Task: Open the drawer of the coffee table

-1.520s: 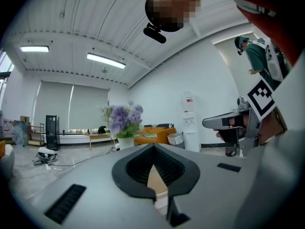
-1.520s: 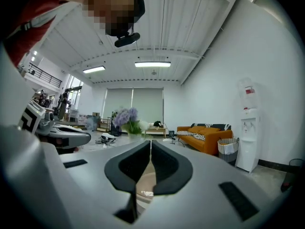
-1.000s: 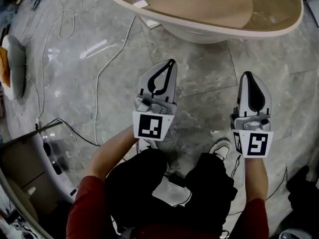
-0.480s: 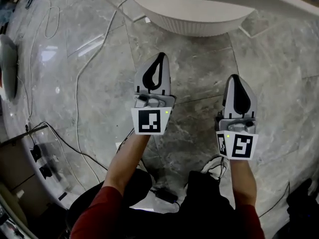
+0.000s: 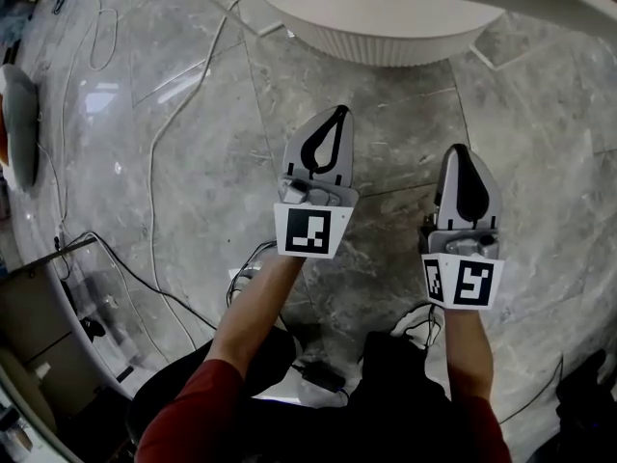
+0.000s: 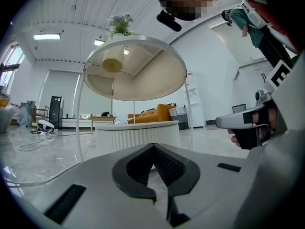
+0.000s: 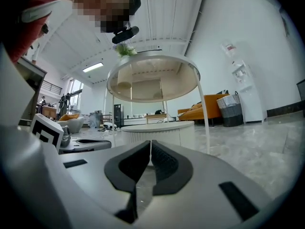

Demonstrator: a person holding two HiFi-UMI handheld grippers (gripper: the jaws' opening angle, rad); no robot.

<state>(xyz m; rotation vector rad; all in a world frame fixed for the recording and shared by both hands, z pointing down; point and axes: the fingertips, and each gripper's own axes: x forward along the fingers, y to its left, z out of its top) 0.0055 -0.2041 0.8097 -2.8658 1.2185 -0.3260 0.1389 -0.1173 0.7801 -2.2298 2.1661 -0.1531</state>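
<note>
The coffee table stands ahead of me. Its round beige top sits on thin white legs above a low white ribbed drum base; no drawer front or handle shows on it. In the head view my left gripper and right gripper hang side by side over the marble floor, short of the base and apart from it. Both point at the table, jaws shut with nothing between them. The left gripper view shows its shut jaws aimed at the ribbed base, as does the right gripper view.
White cables trail over the grey marble floor at the left. A grey seat lies at the far left and a clear-fronted unit at lower left. An orange sofa and a bin stand far behind the table.
Both grippers and my head have sunk toward the floor; the table top has slid to the head view's upper edge. The left gripper has since drifted slightly right. Both stay shut.
</note>
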